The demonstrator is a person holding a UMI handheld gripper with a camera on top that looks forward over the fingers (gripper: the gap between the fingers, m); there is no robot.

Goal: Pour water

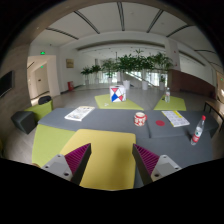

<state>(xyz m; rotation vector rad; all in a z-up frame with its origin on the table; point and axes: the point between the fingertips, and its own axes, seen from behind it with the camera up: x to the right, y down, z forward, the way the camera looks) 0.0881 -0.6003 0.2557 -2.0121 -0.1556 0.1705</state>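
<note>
The hand-held gripper (110, 165) hovers level above the worktop (100, 125), fingers spread and empty. Ahead and right stands a small cup (140, 119); farther right, a bottle (199, 130), probably light, smooth plastic, best gripped mid-body. Beyond sit papers (79, 113) and a box (118, 95).

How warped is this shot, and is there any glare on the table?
Gripper view: strong fisheye bending, so the table edge and ceiling lines curve; daylight from the far windows leaves a pale sheen on the grey tabletop; the small red cup reads soft; the gripper fingers stand open with nothing between them.
</note>
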